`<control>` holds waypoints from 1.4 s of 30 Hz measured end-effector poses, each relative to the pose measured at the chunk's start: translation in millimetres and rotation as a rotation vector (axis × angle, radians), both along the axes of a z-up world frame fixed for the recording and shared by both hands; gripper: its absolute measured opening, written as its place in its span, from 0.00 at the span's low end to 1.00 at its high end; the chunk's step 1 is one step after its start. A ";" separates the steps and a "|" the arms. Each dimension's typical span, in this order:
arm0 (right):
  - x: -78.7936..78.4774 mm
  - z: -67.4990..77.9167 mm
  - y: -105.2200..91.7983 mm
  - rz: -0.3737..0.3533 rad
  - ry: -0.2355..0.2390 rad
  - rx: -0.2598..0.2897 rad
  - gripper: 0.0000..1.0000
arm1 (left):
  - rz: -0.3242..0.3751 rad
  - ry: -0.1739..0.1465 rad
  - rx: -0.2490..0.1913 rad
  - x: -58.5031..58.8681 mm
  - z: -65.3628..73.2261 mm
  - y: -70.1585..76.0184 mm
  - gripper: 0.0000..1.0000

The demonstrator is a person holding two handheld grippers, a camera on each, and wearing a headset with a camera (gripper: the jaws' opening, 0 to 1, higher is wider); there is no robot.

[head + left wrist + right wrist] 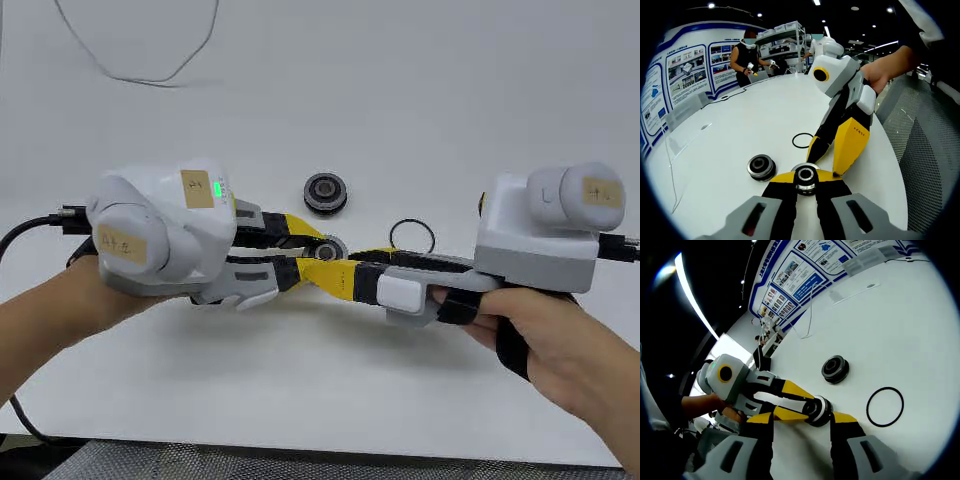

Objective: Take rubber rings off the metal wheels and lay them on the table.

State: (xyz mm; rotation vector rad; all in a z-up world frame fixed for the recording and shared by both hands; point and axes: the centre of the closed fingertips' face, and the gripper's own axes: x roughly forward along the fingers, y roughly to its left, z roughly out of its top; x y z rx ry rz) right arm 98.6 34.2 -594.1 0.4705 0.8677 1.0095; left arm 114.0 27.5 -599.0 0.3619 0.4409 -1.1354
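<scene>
Left tongs (805, 175) clamped on metal wheel (805, 180), right tongs (805, 416) astride it, grip unclear, second wheel (326, 192), rubber ring (412, 236) lay loose on table (400, 80).

— What sort of place was it?
— A lab or demo hall, I reckoned. I saw blue-framed poster boards (675, 75) on the wall, a white metal rack of plastic bins (787, 35), small round ceiling spotlights (711, 5), and another person (746, 56) standing beyond the broad white table (740, 115).
</scene>
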 end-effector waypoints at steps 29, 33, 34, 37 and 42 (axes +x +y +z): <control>0.9 -0.7 -8.6 -0.087 0.086 0.041 0.34 | 0.003 -0.010 -0.002 1.4 -1.4 0.3 0.13; 1.6 -1.7 -9.4 -0.089 0.082 0.032 0.32 | 0.001 -0.011 0.000 1.3 -1.2 0.2 0.13; 1.8 -2.2 -9.9 -0.090 0.079 0.027 0.31 | 0.001 -0.011 0.000 1.2 -1.2 0.2 0.13; 3.1 -2.8 -11.8 -0.099 0.071 0.019 0.27 | 0.001 -0.012 0.000 1.1 -1.1 0.1 0.13; 6.0 -6.1 -14.1 -0.113 0.077 0.008 0.20 | 0.001 -0.012 0.000 0.4 -0.6 0.0 0.13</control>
